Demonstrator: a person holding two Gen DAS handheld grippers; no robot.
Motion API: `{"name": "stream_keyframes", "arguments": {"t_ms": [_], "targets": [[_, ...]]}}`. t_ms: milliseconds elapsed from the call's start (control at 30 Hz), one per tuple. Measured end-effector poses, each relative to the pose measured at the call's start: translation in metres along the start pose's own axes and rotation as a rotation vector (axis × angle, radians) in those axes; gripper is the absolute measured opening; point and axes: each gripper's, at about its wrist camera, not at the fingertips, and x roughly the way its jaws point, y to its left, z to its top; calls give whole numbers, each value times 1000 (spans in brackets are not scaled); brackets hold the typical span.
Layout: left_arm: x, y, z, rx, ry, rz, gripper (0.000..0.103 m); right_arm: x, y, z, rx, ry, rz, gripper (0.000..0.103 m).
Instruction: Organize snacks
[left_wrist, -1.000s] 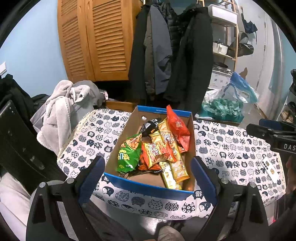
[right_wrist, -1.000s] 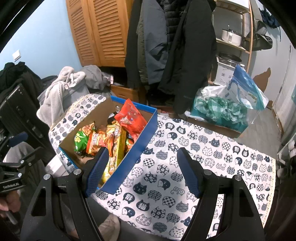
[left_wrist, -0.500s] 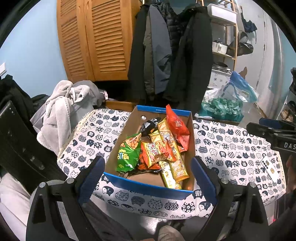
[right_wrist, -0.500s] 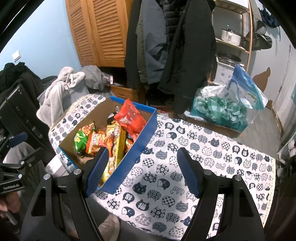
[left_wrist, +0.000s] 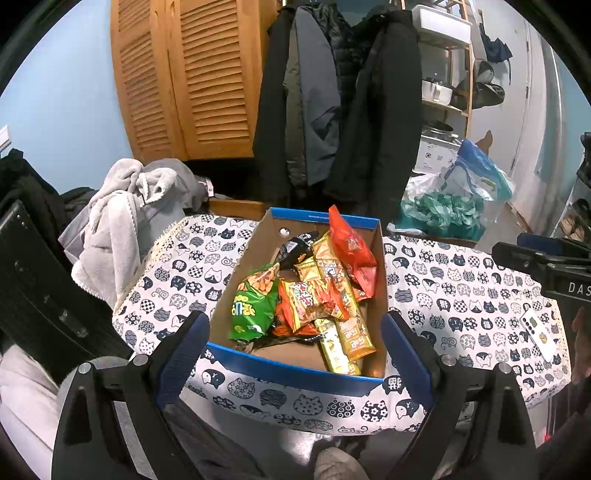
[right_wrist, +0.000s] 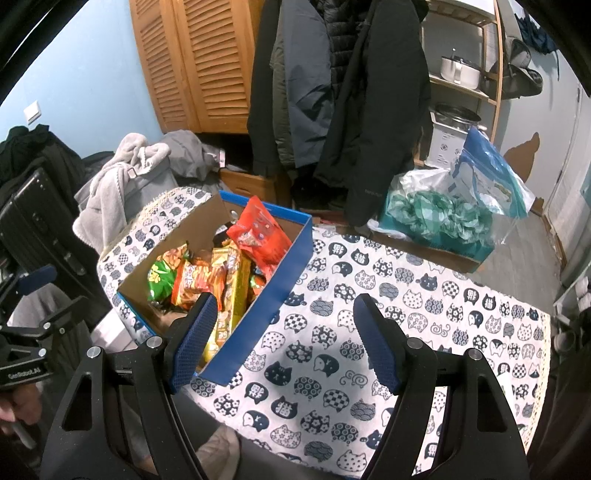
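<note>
box (left_wrist: 295, 371) sits on the table (left_wrist: 461, 295), toward its left end. snack packets (left_wrist: 314, 295) piled inside the box, one bag (left_wrist: 351, 243) propped against the box's far right wall. phone (left_wrist: 537, 334) on the table, well right of the box. coats (left_wrist: 340, 103) hang behind the box. blanket heap (left_wrist: 122, 218) left of the box. plastic bag (right_wrist: 450, 206) behind the table, right of the box.

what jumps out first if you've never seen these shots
A blue-rimmed cardboard box crammed with bright snack packets sits on the cat-print tablecloth; a red packet stands tallest at its far end. Both open claws, left and right, hover at the near edge.
</note>
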Motion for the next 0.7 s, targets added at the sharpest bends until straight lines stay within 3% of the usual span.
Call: {"name": "stream_keyframes", "arguments": {"t_ms": [700], "targets": [[2,-2,0,3,5,-1,95,0,-4,0,7,3,-2,75]]}}
